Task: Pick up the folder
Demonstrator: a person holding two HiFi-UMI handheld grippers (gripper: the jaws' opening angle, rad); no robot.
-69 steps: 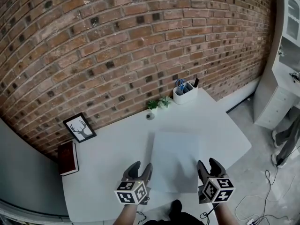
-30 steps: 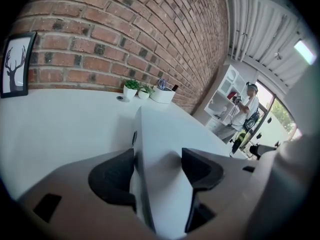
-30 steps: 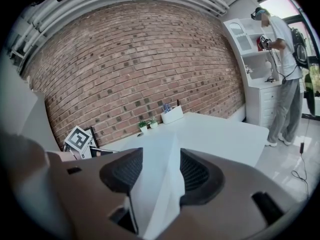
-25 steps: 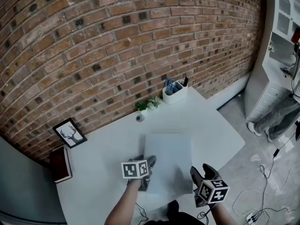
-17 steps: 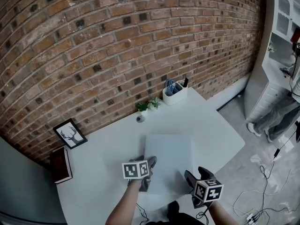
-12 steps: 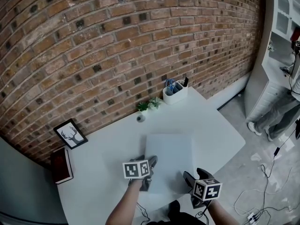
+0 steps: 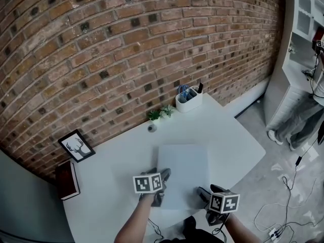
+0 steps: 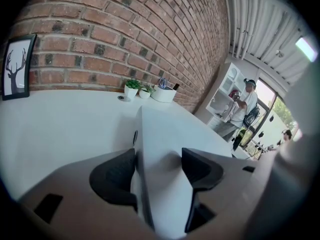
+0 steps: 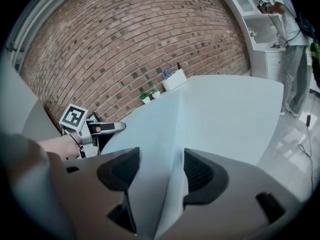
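Observation:
The folder [image 7: 183, 172] is a pale grey rectangle lying on the white table [image 7: 228, 140]. My left gripper [image 7: 160, 172] stands at its left edge. In the left gripper view the left gripper [image 8: 157, 164] is open, its jaws wide apart, with the folder [image 8: 165, 134] edge running between them. My right gripper [image 7: 206, 191] is at the folder's near right corner. It is open too in the right gripper view [image 9: 160, 166], astride the folder [image 9: 150, 129] edge. That view also catches the left gripper [image 9: 95, 129] across the folder.
A white pen holder [image 7: 188, 99] and small plants [image 7: 159, 114] stand by the brick wall. A framed deer picture [image 7: 76, 146] and a dark red book [image 7: 67, 178] sit at the table's left. A person [image 7: 304, 115] and a white cabinet [image 7: 304, 14] are right of the table.
The left gripper went forward from the near edge to the folder's left edge, then stayed. The right gripper sank and slid left toward the folder's near right corner.

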